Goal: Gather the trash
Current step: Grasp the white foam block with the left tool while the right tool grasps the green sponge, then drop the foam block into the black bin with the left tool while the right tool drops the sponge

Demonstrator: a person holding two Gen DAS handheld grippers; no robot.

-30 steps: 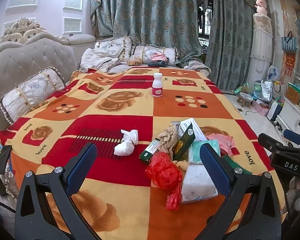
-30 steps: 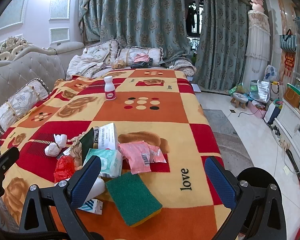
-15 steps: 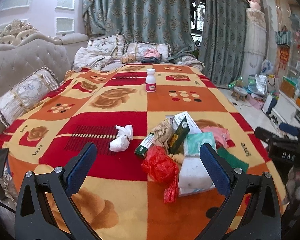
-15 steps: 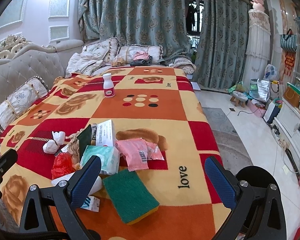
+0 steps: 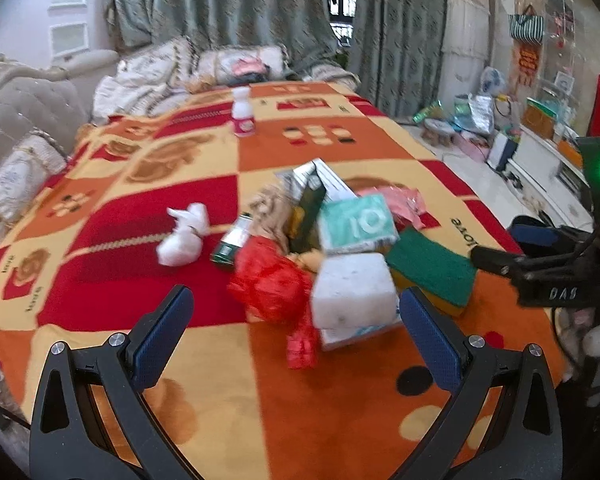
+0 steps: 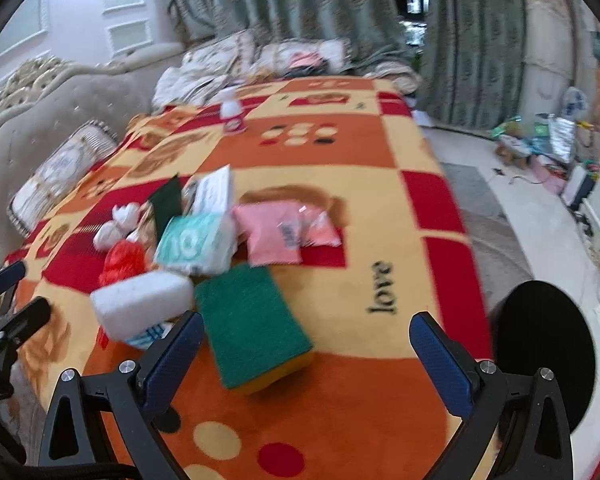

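Your left gripper (image 5: 292, 322) and right gripper (image 6: 306, 346) hover with jaws spread wide and empty over the near edge of the red, orange and yellow patterned blanket (image 6: 340, 152), where the trash lies heaped left of centre. The crumpled red plastic bag (image 5: 270, 280) touches the white foam block (image 5: 354, 288) and green scouring sponge (image 6: 252, 320), so a hasty pinch could drag neighbours or scatter the pile toward the near edge, and both blurred views risk a misjudged reach
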